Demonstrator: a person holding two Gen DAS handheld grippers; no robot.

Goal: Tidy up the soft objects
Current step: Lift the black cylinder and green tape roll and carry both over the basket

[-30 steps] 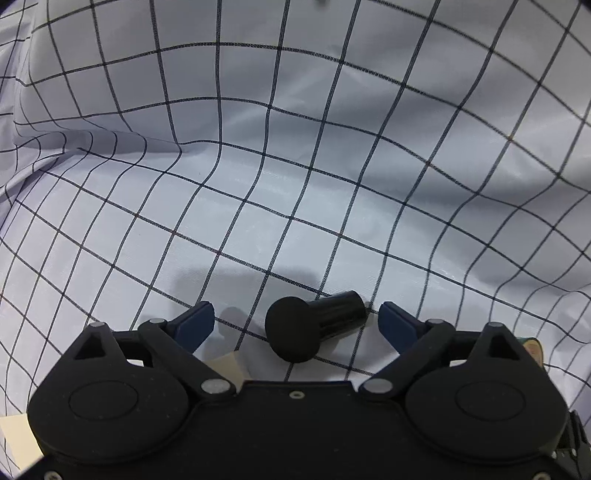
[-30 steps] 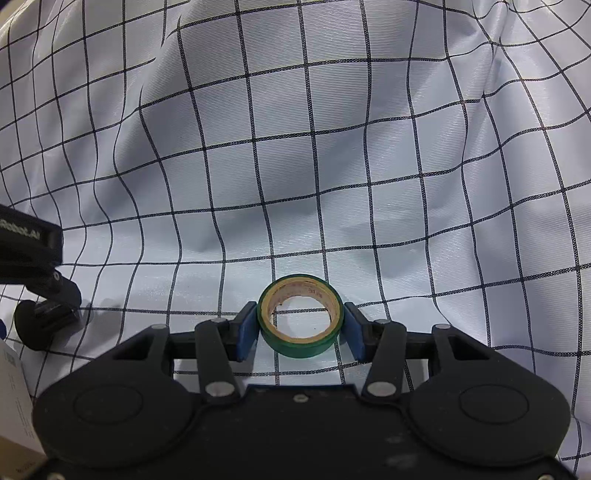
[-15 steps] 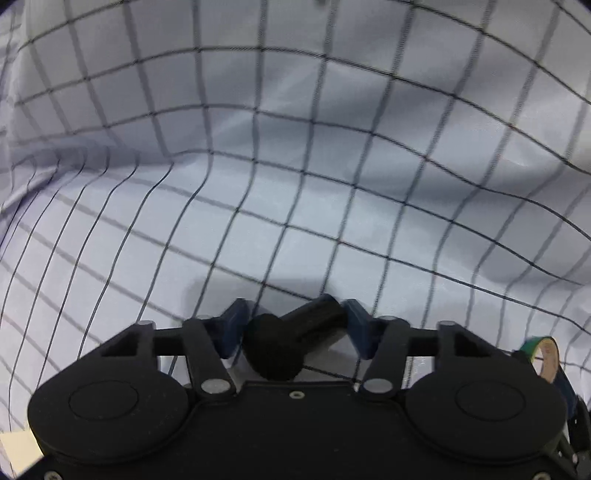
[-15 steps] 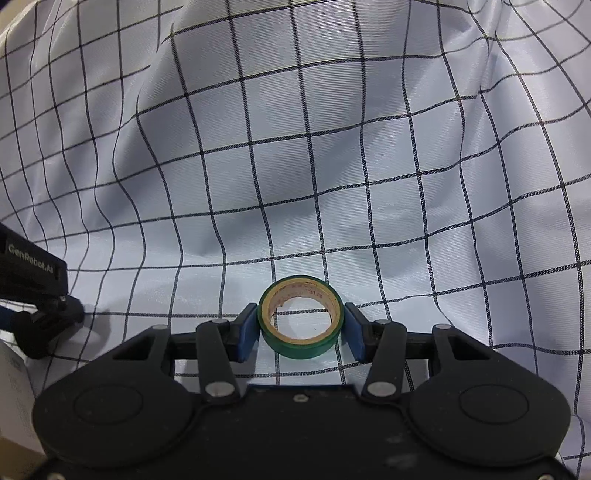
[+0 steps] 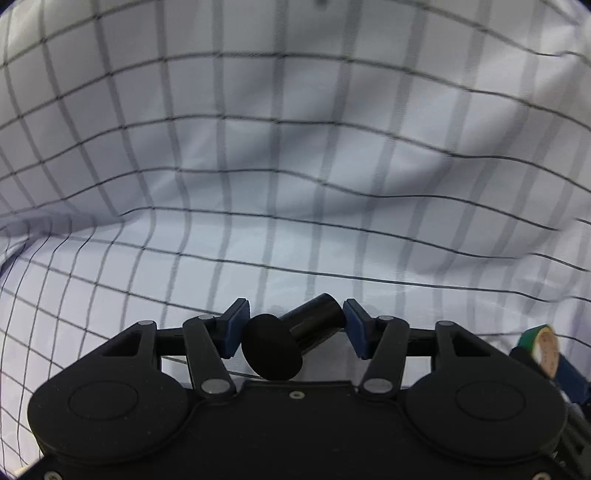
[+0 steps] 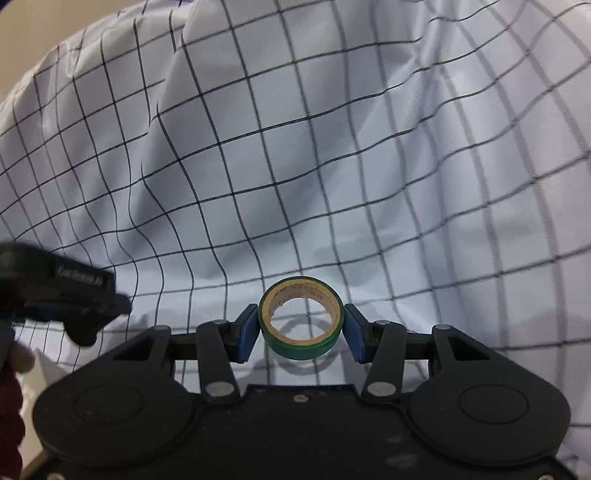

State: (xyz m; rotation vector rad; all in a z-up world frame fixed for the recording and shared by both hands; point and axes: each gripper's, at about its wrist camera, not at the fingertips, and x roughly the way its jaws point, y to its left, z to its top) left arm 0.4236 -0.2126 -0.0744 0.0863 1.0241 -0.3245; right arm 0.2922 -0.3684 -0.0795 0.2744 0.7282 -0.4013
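My left gripper (image 5: pixel 293 326) is shut on a black cylinder with a wide round cap (image 5: pixel 291 338), held slantwise between the blue pads, cap toward the camera, above the checked cloth (image 5: pixel 295 184). My right gripper (image 6: pixel 300 326) is shut on a green tape roll with a tan core (image 6: pixel 301 322), hole facing the camera, lifted off the cloth (image 6: pixel 295 166). The tape roll (image 5: pixel 541 341) also shows at the right edge of the left wrist view. The left gripper's body (image 6: pixel 62 291) shows at the left of the right wrist view, blurred.
White cloth with a thin black grid fills both views, rumpled into folds and ridges. A tan surface (image 6: pixel 44 22) shows beyond the cloth's edge at the top left. A hand and dark red sleeve (image 6: pixel 11 387) sit at the far left of the right wrist view.
My left gripper closed on the black cylinder and lifted it, swinging sideways. My right gripper rose with the tape roll, its grip unchanged; the cloth's edge came into view.
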